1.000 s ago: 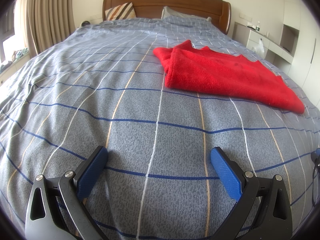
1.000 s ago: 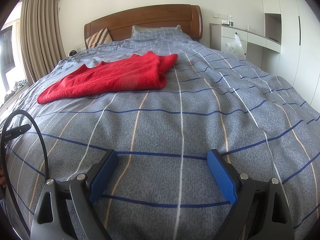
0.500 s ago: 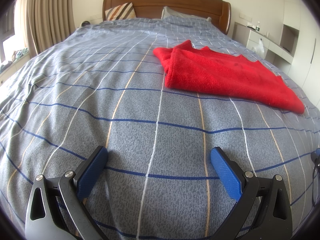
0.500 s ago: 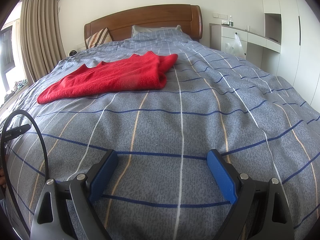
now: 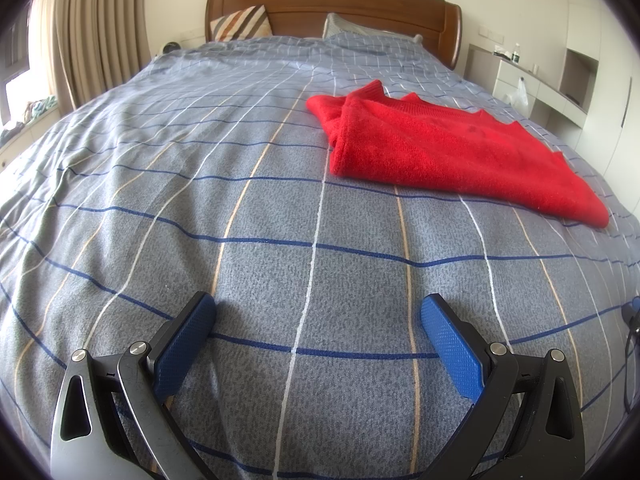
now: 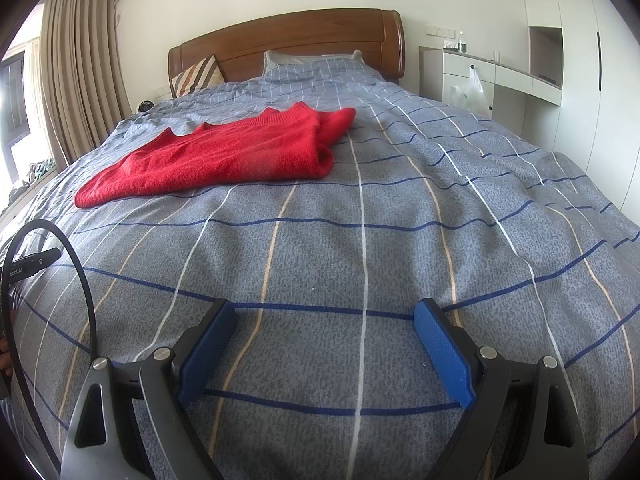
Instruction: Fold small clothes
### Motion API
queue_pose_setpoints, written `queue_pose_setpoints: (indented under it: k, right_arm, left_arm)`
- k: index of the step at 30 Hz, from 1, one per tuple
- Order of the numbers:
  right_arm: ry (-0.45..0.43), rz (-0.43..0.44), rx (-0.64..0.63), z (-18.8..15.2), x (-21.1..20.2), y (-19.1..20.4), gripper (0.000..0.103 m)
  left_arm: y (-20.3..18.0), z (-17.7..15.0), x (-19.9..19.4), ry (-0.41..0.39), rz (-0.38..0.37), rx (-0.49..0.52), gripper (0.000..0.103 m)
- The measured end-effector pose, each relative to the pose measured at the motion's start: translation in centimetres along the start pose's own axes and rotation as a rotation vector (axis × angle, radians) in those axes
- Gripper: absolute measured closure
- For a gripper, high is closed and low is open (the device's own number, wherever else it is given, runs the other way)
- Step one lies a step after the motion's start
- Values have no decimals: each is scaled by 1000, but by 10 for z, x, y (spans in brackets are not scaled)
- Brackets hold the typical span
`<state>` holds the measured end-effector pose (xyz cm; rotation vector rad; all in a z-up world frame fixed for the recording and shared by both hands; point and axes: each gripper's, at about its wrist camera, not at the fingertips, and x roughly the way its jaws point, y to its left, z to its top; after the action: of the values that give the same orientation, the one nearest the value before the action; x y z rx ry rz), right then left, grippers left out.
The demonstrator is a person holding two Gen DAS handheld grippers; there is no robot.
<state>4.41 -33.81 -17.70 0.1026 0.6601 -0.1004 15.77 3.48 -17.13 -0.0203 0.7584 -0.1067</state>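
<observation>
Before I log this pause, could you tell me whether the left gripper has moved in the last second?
No. The left gripper sits at the same blue quilt line, and the red sweater is unshifted.

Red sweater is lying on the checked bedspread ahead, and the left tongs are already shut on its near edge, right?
Not quite. The red sweater does lie on the checked bedspread ahead, but the left tongs are open and empty, well short of it, as the left wrist view shows. The right tongs are open too.

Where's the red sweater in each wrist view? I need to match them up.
Left wrist: red sweater upper right, on the bedspread.
Right wrist: sweater upper left of centre.
Shared landmark: wooden headboard at the far end of the bed.
</observation>
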Motion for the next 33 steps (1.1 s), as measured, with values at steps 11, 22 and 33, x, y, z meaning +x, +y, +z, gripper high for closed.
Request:
queue_pose_setpoints:
  k: [11, 22, 33]
  right_arm:
    - [0, 0, 0, 0, 0, 0, 13]
    - [0, 0, 0, 0, 0, 0, 13]
    - [49, 158, 133, 51, -19, -22, 13]
  left_arm:
    - [0, 0, 0, 0, 0, 0, 1]
    - [0, 0, 0, 0, 1, 0, 1]
    - [15, 10, -40, 57, -81, 43, 1]
